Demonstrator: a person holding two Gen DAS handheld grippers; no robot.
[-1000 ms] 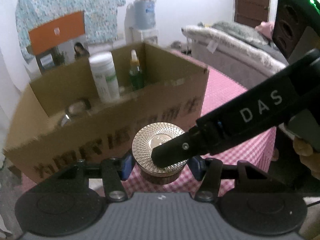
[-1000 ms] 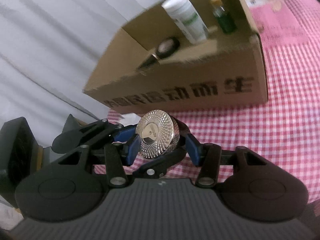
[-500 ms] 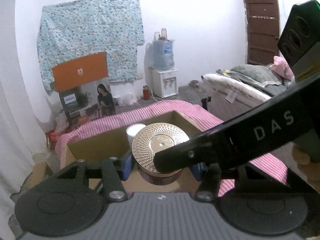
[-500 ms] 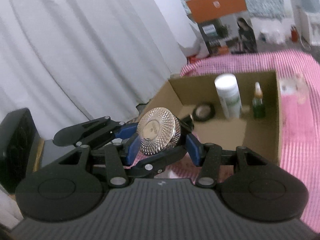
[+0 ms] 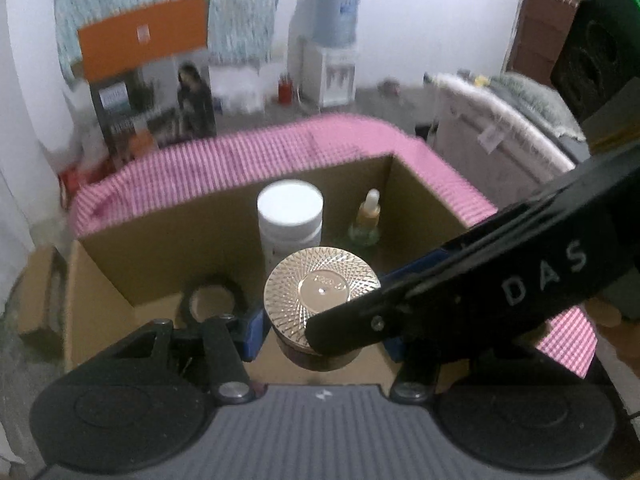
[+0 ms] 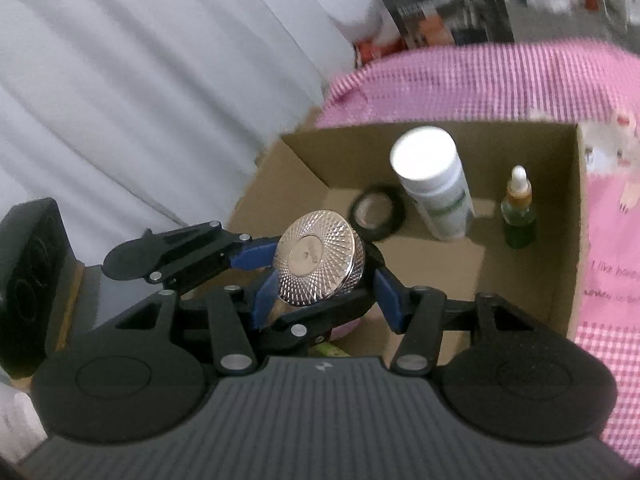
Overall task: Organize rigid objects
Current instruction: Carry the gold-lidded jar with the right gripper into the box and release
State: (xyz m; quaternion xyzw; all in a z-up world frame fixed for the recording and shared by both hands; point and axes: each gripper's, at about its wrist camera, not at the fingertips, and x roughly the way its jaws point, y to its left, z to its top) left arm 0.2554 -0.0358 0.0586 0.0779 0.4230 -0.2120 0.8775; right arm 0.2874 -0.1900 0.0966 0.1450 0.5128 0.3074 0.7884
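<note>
A round jar with a faceted gold lid [image 5: 322,294] is held above the open cardboard box [image 5: 424,200]. My left gripper [image 5: 320,330] is shut on the jar's body. My right gripper [image 6: 320,284] is also shut on the same jar [image 6: 318,262], crossing from the right; its finger [image 5: 460,300] lies over the lid's edge in the left wrist view. The left gripper's fingers [image 6: 192,248] show in the right wrist view. Inside the box stand a white bottle [image 6: 434,184] and a green dropper bottle [image 6: 519,212], and a roll of black tape [image 6: 378,210] lies flat.
The box [image 6: 568,240] sits on a table with a pink checked cloth [image 6: 472,80]. White curtains [image 6: 140,80] hang at the left. A bed [image 5: 512,124], a water dispenser [image 5: 330,60] and an orange-topped carton [image 5: 148,72] stand beyond the table.
Both grippers carried the jar up from in front of the box and over its front wall; it now hangs above the box interior, and both views tilt down into it.
</note>
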